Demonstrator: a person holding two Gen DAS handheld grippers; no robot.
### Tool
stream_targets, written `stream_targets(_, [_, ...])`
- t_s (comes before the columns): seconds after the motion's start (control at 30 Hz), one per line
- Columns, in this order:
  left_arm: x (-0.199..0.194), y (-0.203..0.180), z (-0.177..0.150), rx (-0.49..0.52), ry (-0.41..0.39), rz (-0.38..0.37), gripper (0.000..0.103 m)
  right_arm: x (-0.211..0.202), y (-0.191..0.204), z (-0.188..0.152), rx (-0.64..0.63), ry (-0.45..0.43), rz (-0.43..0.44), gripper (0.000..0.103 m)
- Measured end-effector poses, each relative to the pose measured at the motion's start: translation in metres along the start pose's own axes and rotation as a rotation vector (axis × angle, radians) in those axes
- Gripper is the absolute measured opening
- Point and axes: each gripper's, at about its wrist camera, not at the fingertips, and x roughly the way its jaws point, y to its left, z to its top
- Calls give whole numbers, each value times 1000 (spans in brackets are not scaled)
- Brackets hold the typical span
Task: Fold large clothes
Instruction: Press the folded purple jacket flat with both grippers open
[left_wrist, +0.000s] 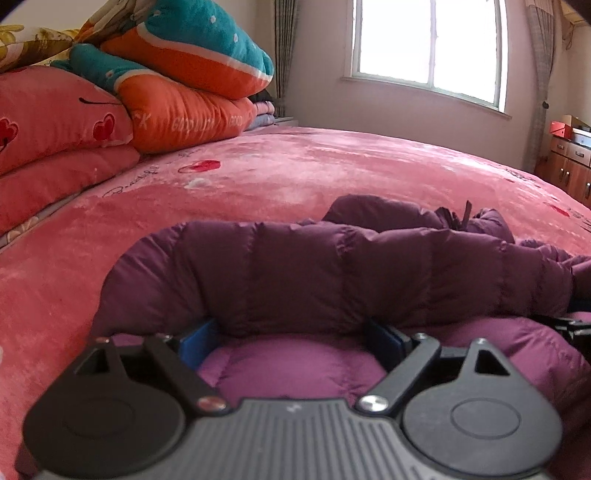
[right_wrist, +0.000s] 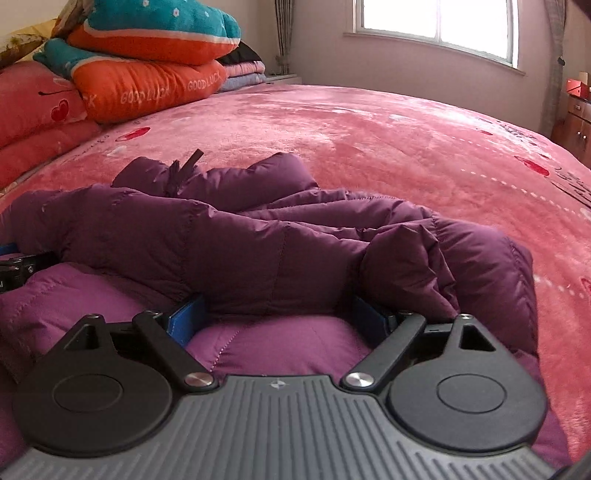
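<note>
Purple down jacket (left_wrist: 332, 273) on the bed (left_wrist: 295, 173): light, puffy, slippery (springs back); grip the folded edge. Left claw (left_wrist: 291, 343) and right claw (right_wrist: 277, 314) spread, unclamped.

Jacket (left_wrist: 332, 269): quilted purple cloth, smooth, faint sheen, puffed.
Bed cover (left_wrist: 332, 166): pink plush fleece, matt, nap brushed unevenly.
Left gripper (left_wrist: 291, 339): matt black plastic, ribbed grey housing, shiny metal screws, blue pads (left_wrist: 195, 347).
Cabinet (left_wrist: 569, 166): brown wood.
</note>
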Motion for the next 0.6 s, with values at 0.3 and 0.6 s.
stream_targets(0.3, [-2, -2, 8, 21, 9, 16, 89, -9, -6, -3, -1, -28, 12, 103])
stream_targets(0.6, [-38, -40, 27, 111, -139, -22, 85, -62, -26, -6, 126, -149, -8, 103])
